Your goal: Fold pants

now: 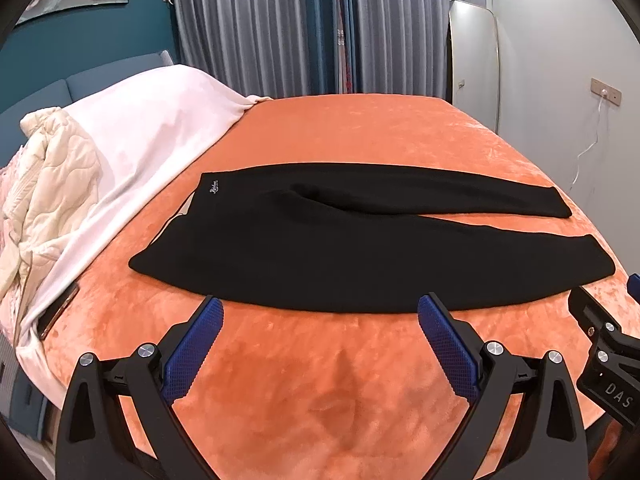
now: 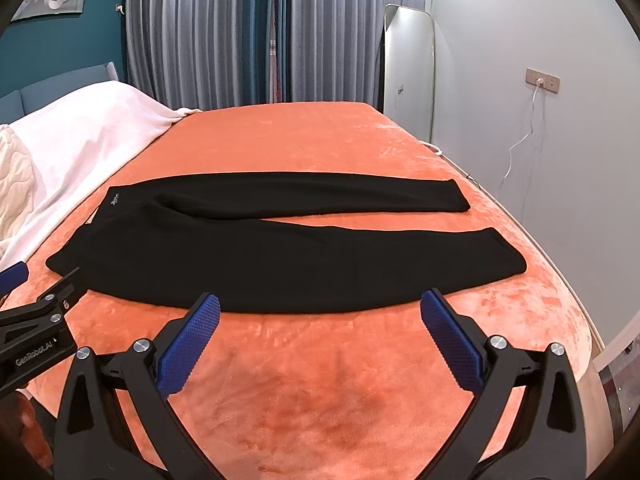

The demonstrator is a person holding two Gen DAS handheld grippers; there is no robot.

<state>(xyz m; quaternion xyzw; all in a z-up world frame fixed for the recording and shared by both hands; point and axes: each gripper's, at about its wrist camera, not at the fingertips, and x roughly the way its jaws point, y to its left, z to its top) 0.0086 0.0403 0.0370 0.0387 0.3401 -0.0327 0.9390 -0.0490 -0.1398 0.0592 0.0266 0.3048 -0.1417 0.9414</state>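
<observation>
Black pants [image 1: 256, 252] lie flat on the orange bedspread [image 1: 320, 380], waistband to the left, both legs stretched to the right and spread apart at the cuffs. They also show in the right wrist view [image 2: 224, 264]. My left gripper [image 1: 320, 308] is open and empty, just short of the pants' near edge. My right gripper [image 2: 320, 304] is open and empty, also just short of the near edge, further toward the legs. The right gripper's body shows at the right edge of the left wrist view [image 1: 608, 360].
A white blanket [image 1: 152, 128] and a cream quilt [image 1: 52, 184] are piled at the left by the headboard. A phone [image 1: 58, 312] lies at the blanket's edge. A mirror [image 2: 408, 72] and a wall with a charging cable [image 2: 528, 136] stand beyond the bed's right edge.
</observation>
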